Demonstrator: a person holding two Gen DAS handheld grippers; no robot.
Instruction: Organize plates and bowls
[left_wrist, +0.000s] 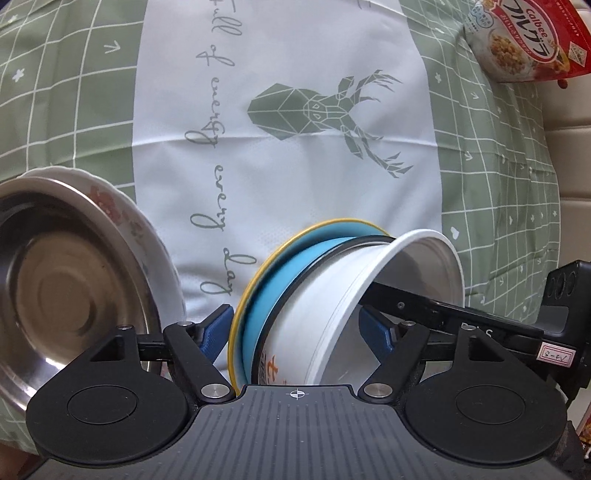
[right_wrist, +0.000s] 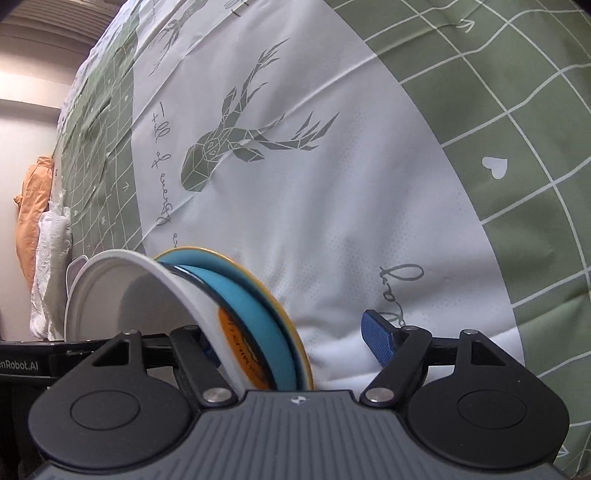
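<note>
A white paper bowl (left_wrist: 354, 291) rests on a blue plate with a yellow rim (left_wrist: 266, 280); both are tilted on edge and held above the tablecloth. My left gripper (left_wrist: 299, 332) is open wide, its blue pads on either side of the pair. My right gripper (right_wrist: 291, 343) is also open around the same bowl (right_wrist: 147, 295) and plate (right_wrist: 255, 306), from the opposite side. Whether any pad touches them I cannot tell. A steel bowl (left_wrist: 66, 280) sits in a white floral plate (left_wrist: 136, 229) at the left.
A green and white tablecloth with a deer print (left_wrist: 314, 110) covers the table. A red Calbee cereal bag (left_wrist: 524, 37) lies at the far right. Orange and white cloths (right_wrist: 37, 221) hang beyond the table's edge.
</note>
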